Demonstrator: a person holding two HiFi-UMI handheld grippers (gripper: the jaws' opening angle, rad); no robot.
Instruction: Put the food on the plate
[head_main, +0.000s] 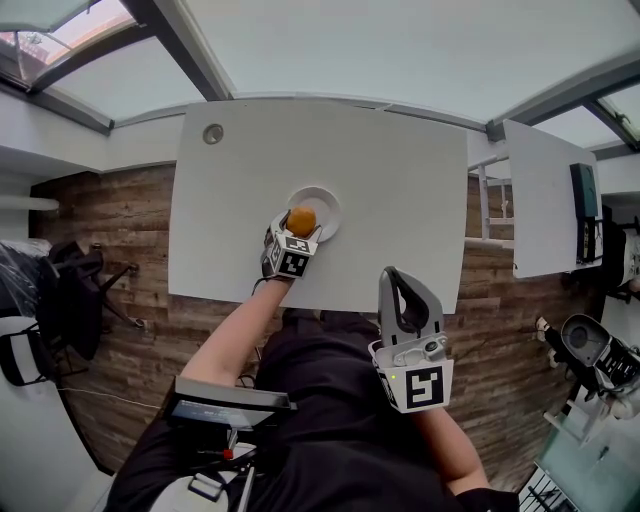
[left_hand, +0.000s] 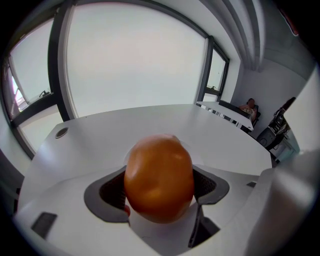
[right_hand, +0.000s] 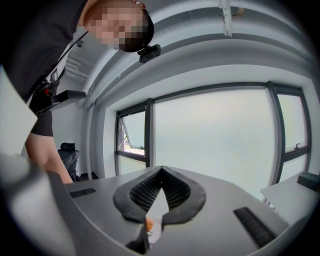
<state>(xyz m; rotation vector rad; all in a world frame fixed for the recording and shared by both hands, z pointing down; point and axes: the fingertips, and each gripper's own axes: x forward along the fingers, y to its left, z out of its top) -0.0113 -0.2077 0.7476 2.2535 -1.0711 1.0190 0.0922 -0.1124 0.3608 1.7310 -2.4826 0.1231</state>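
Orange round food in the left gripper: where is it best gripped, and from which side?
Best across the widest middle of the smooth orange round food, a jaw on each flank, approaching from the near side, as the left gripper does over the round white plate. It is rounded, with no handle.

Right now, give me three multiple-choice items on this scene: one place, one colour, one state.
1. The round orange food is: A on the floor; B in the left gripper, over the white round plate; C on a chair.
2. The plate is: A white; B blue; C black.
3. The right gripper has its jaws: A wide apart; B clamped on a fork; C together, empty.
Answers: B, the head view shows the food gripped over the plate; A, its rim shows white; C, the right gripper view shows the tips meeting on nothing.
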